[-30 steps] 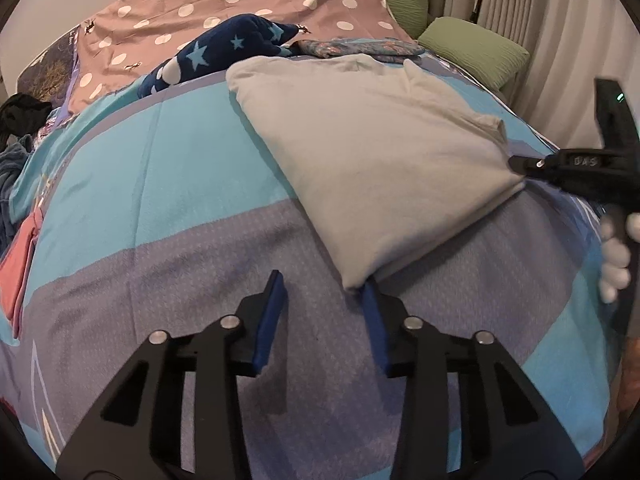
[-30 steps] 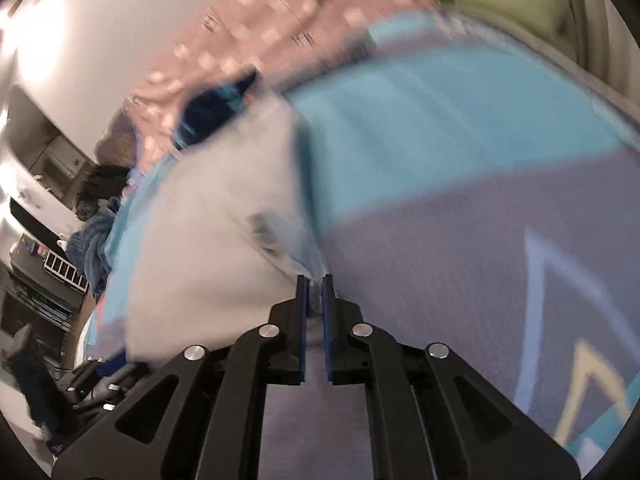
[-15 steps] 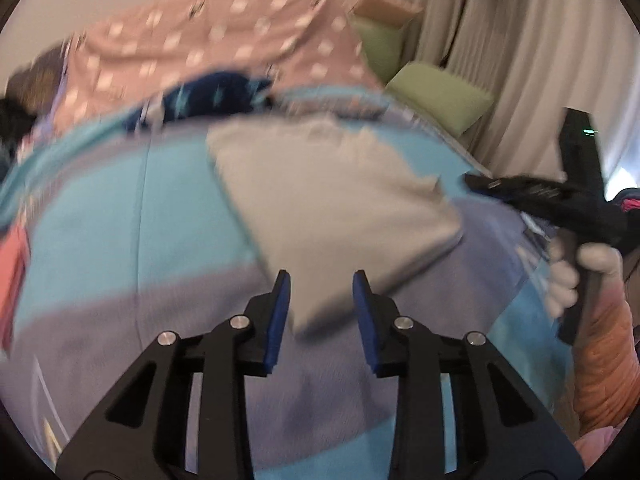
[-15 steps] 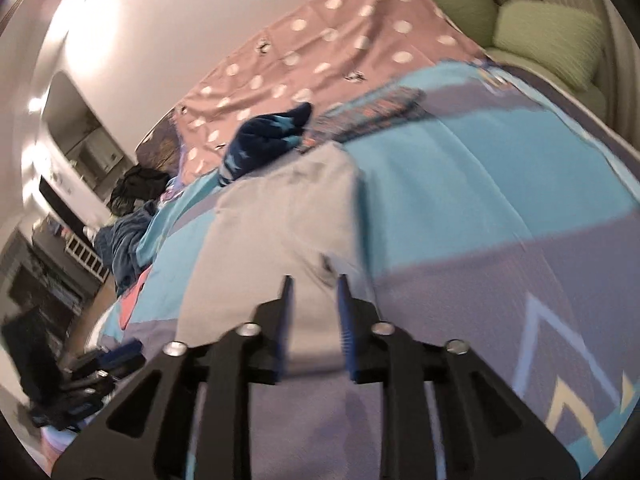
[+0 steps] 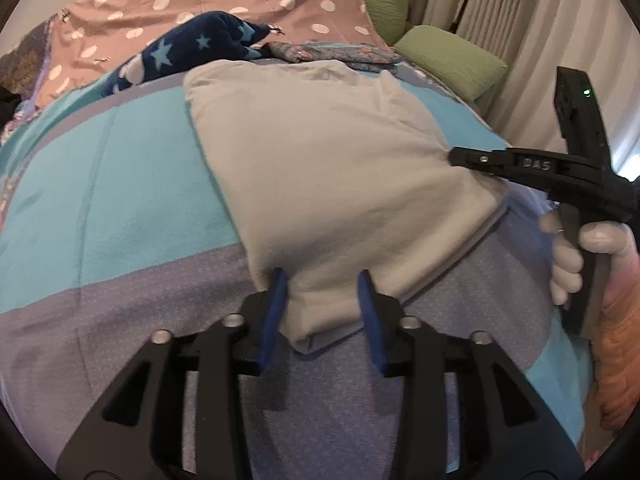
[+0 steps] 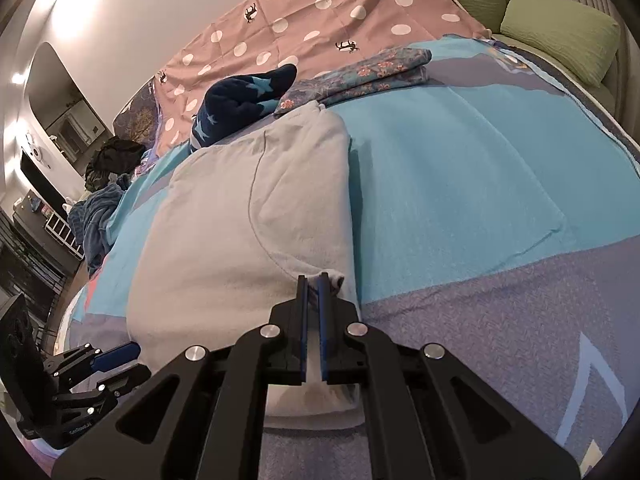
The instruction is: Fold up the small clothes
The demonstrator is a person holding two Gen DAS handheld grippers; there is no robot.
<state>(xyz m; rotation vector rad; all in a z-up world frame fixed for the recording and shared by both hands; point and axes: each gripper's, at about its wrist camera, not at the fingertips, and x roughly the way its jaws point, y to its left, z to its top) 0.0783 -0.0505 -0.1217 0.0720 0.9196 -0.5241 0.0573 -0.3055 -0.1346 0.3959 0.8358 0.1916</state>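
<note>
A folded grey cloth (image 5: 332,184) lies on a bed cover (image 5: 120,200) with blue and purple blocks. The left gripper (image 5: 322,280) sits at the near corner of the cloth. Its blue fingers (image 5: 276,304) are spreading apart, and the corner lies loosely between them, not squeezed. The right gripper (image 6: 313,280) is at the cloth's edge on the other side. Its fingers are pressed tight together and pinch a small bit of the grey edge. In the left view, the right gripper's black arm has raised letters that look like "DAS", and a small green light glows on the box above it. A hand (image 5: 576,252) in a pale glove holds its handle. Behind the cloth lie a dark blue star cloth (image 6: 240,100), a flowery folded cloth (image 6: 360,76), a pink dotted sheet (image 6: 320,12) and green pillows (image 6: 560,36).
</note>
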